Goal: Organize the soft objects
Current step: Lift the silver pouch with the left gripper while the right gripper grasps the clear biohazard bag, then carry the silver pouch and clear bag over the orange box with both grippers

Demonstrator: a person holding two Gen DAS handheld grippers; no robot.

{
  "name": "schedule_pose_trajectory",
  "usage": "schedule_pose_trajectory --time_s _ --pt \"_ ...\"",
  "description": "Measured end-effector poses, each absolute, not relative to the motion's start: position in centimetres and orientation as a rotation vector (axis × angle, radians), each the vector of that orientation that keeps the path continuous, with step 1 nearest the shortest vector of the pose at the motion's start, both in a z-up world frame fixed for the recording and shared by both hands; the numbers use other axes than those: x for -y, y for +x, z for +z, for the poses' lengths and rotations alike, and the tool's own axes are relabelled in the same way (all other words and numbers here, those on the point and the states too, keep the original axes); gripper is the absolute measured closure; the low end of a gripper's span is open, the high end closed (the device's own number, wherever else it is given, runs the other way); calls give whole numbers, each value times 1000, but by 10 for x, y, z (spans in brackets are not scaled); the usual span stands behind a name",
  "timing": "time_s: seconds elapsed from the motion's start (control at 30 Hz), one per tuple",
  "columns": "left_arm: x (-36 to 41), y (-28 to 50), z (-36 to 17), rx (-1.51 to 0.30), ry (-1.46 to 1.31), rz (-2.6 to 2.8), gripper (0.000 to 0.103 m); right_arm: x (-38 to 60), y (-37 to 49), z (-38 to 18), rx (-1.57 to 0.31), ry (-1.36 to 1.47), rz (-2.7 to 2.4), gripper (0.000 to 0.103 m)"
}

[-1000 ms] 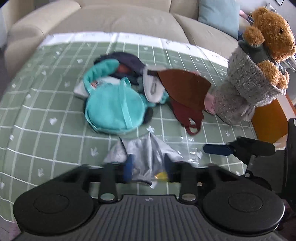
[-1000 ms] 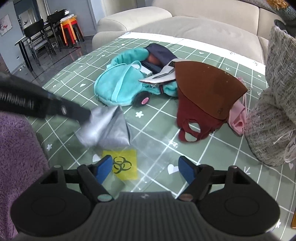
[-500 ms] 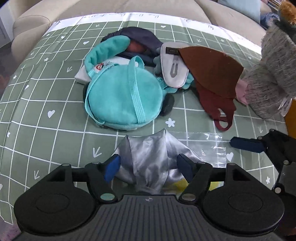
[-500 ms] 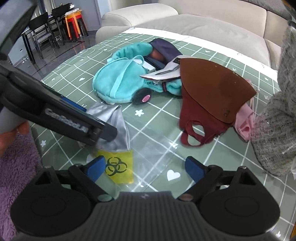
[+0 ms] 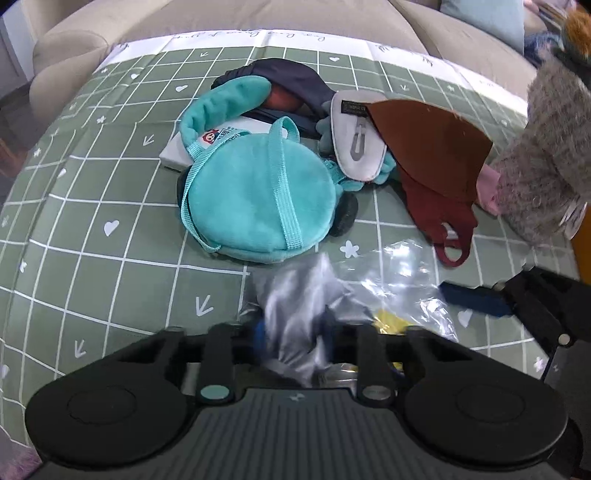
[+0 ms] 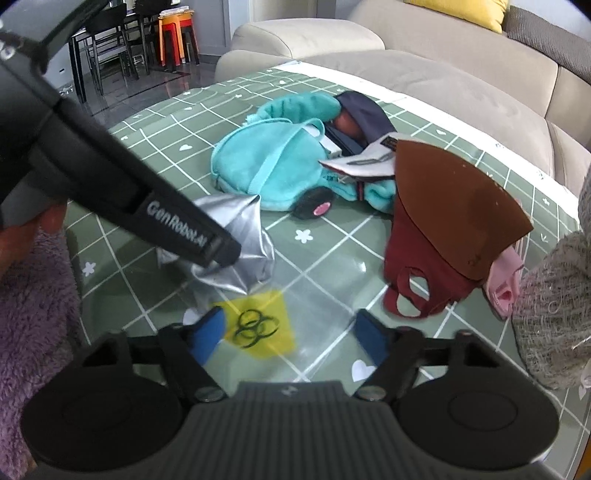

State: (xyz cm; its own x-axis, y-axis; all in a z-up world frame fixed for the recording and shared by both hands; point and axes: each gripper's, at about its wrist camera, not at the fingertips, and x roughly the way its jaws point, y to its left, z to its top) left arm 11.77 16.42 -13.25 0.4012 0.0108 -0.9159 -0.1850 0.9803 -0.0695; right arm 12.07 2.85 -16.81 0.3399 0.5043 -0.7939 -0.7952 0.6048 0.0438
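A crumpled silver mask (image 5: 295,306) lies on the green checked tablecloth (image 5: 92,221), partly on a clear plastic bag (image 5: 399,280) with a yellow biohazard label (image 6: 258,325). My left gripper (image 5: 291,334) points steeply down with its jaws closing, and the silver fabric is bunched between its blue pads. In the right wrist view its black finger (image 6: 207,243) presses into the silver mask (image 6: 247,236). My right gripper (image 6: 288,332) hovers over the label with its jaws closing. The bag lies between the pads, which do not touch it.
A teal plush bag (image 5: 258,195) sits behind the mask among dark cloth. To the right lie a brown mask (image 5: 432,147), a dark red mask (image 5: 439,210) and a pink one (image 6: 504,280) beside a grey knitted plush (image 5: 546,166). A beige sofa (image 5: 258,18) stands behind.
The left gripper sank onto the silver mask and its jaws came together on it, bunching the fabric. The right gripper's jaws narrowed over the yellow label.
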Motion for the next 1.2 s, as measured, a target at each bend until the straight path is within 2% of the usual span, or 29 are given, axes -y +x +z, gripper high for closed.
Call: schedule_pose_trajectory --time_s 0.03,0.1,0.23,0.3,0.37,0.6,0.8,1.2 --pt "-166 117 -132 -1149 -175 123 89 -29 121 -167 -872 -389 872 38" --pt "-168 115 -128 -1137 -184 131 94 -28 122 -166 -873 -388 864 50" --pt "-173 109 -118 -1109 -193 157 95 -27 126 -164 -860 -400 849 73" --pt "-175 107 -114 -1103 -197 170 95 -28 126 -164 -848 -421 838 98" --pt "-176 106 -111 -1099 -196 178 95 -28 127 -163 -849 -427 831 103" --pt "-171 96 -98 -1076 -150 182 95 -16 124 -145 -831 -364 800 103" --pt "-158 85 -80 -1034 -118 173 98 1 105 -108 -734 -345 766 103" --pt "-112 59 -28 -920 -81 76 99 61 78 -47 -656 -235 683 103"
